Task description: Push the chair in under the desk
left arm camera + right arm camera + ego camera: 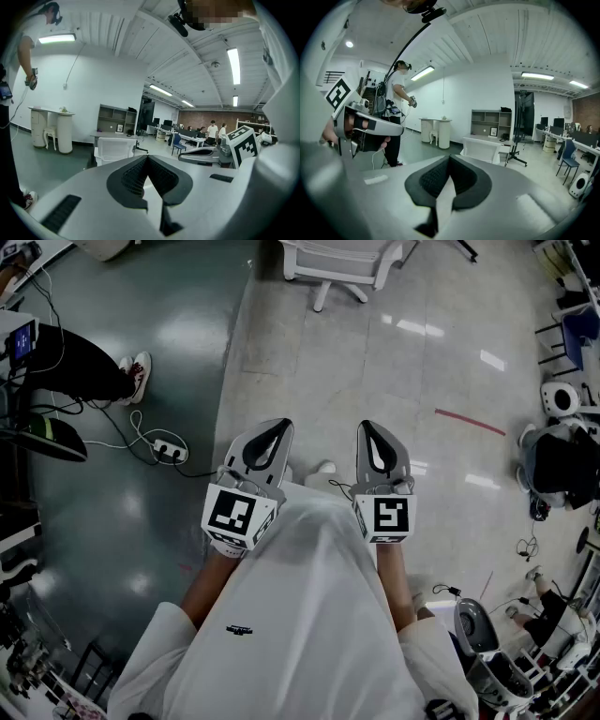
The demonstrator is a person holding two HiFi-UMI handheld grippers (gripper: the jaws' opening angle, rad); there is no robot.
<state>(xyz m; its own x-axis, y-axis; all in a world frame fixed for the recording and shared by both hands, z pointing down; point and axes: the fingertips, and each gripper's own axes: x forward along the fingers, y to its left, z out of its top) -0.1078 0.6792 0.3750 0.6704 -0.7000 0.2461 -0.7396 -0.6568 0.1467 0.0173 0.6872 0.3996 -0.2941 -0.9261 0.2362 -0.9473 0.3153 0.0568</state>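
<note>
A white office chair (333,263) stands on the floor well ahead of me, at the top edge of the head view. In the left gripper view the chair (115,149) shows its back, with a grey desk (107,135) just behind it. The right gripper view has the same chair (485,149) in front of that desk (508,143). My left gripper (278,425) and right gripper (367,426) are held side by side near my body, far from the chair. Both are shut with nothing between the pads.
A person (94,371) stands at the left near a power strip (169,451) and trailing cables. A red tape line (469,423) marks the floor at the right, beside machines and gear (558,460). Shelving (492,122) and a white counter (49,129) stand by the far wall.
</note>
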